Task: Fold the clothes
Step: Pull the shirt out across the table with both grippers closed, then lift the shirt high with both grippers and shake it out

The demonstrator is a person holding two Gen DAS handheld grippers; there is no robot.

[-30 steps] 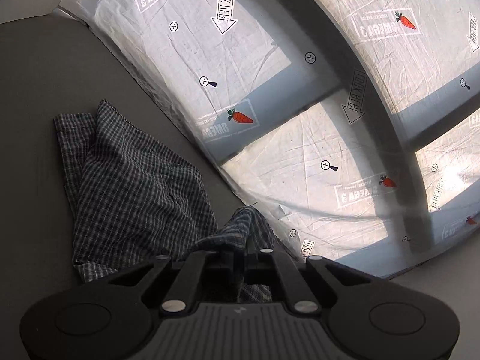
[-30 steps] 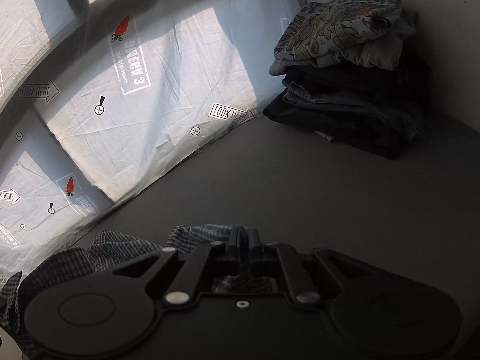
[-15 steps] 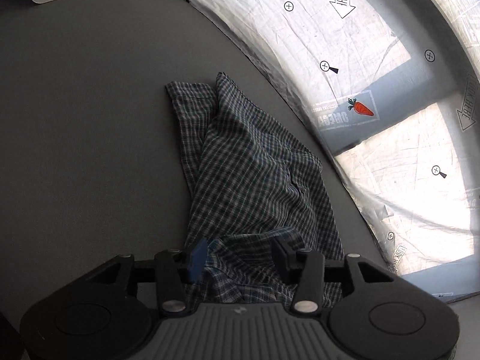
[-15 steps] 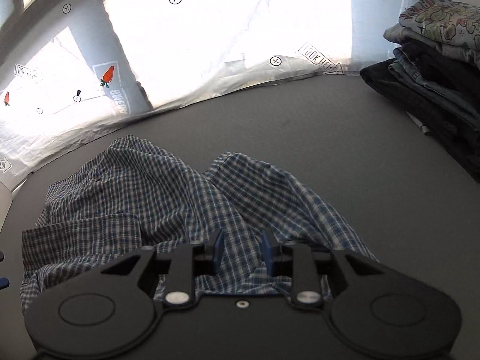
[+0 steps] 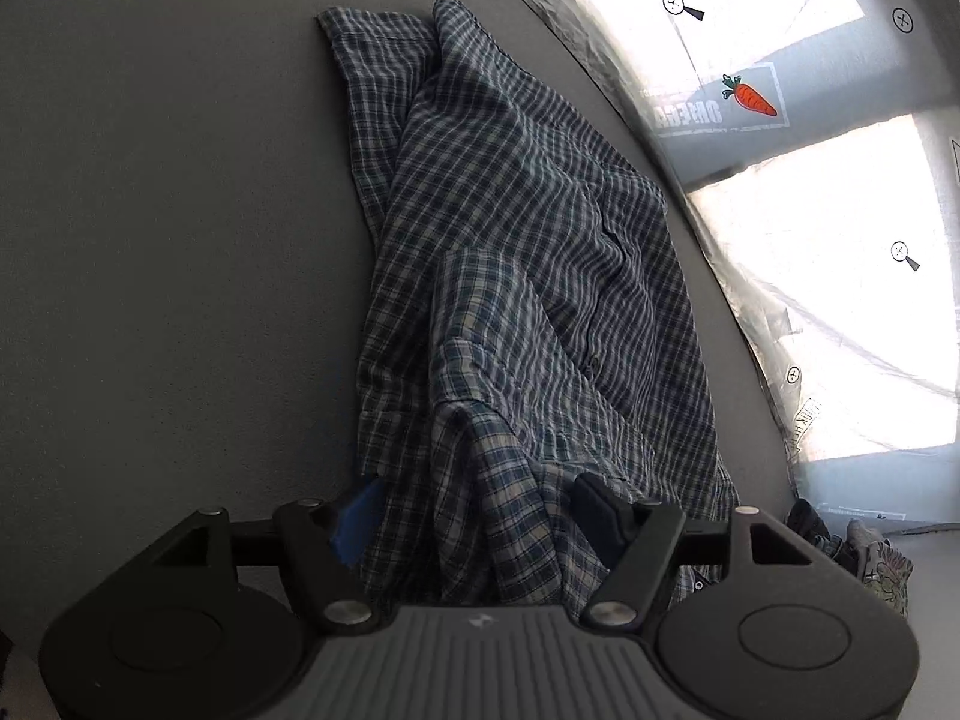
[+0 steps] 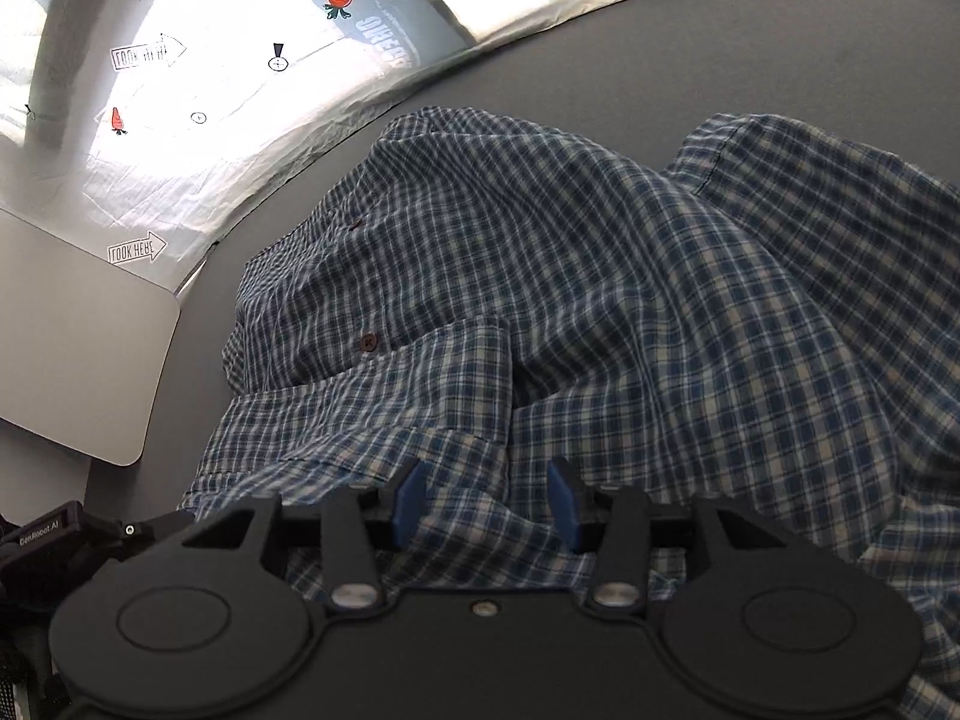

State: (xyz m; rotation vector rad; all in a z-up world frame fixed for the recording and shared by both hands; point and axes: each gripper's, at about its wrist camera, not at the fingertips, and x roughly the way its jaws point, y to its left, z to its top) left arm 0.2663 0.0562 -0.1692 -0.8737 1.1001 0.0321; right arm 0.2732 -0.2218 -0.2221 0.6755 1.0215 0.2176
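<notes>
A blue-and-white checked shirt [image 5: 528,276] lies rumpled on the grey bench [image 5: 168,240], stretched along the edge that meets the white printed sheet [image 5: 840,300] with its carrot logos and arrows. The left gripper [image 5: 474,510] sits low over one end of the cloth, its jaws spread wide and released, fabric bunched between them but not pinched. The right gripper [image 6: 485,501] hovers over the shirt's buttoned front, jaws likewise parted and gripping nothing. A brown button [image 6: 368,342] shows on the placket. A pale flat board [image 6: 78,360] rests past the bench corner, and folded clothes [image 5: 870,552] lie near the far edge.
</notes>
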